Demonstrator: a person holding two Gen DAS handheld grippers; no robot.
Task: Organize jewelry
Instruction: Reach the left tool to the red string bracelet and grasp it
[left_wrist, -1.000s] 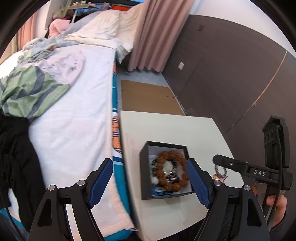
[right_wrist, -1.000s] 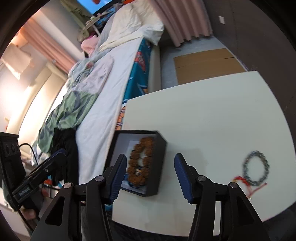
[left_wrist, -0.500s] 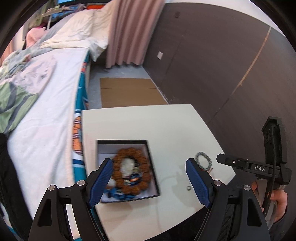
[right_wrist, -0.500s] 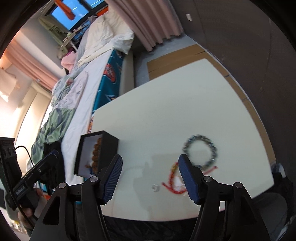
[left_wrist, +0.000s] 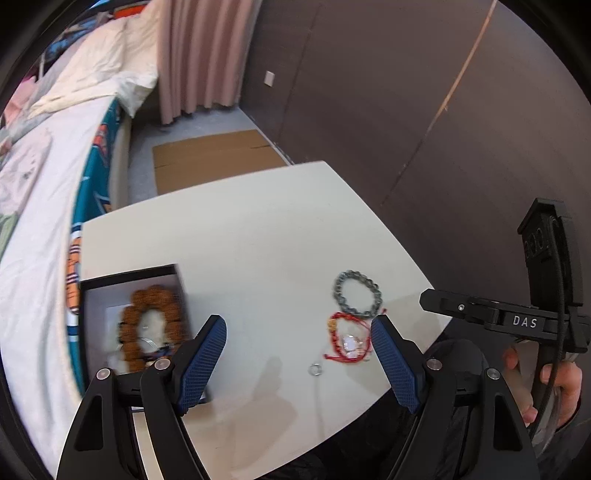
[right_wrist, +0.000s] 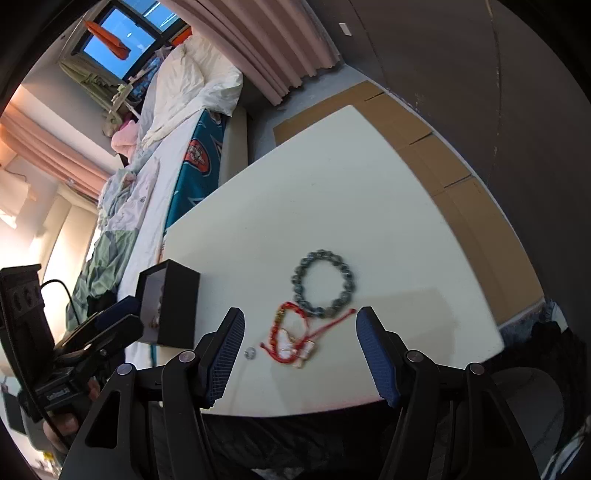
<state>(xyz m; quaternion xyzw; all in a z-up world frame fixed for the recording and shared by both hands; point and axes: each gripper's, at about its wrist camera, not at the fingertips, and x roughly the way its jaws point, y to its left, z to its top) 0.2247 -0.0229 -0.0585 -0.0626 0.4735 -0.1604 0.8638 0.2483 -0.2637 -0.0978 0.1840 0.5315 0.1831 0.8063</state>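
Left tool (left_wrist: 298, 349): blue pads spread wide, nothing between them, hovering over the near part of the white table (left_wrist: 258, 236). Right tool (right_wrist: 300, 343): also released and empty; its jaws have just been opening, then held.

Small silver ring (left_wrist: 314, 369) lies loose on the table nearest the edge. Just beyond it, a red cord bracelet (right_wrist: 291, 334) with pale charms. Touching its far side, a grey beaded bracelet (right_wrist: 323, 283), lying flat.

Off to the left, at the table's bed-side edge, an open black box (left_wrist: 92, 295) holding a brown beaded bracelet (left_wrist: 151, 325) on a pale lining.

Beyond: bed (right_wrist: 177, 122) alongside the table, flattened cardboard (left_wrist: 210, 155) on the floor, pink curtain (left_wrist: 201, 55).
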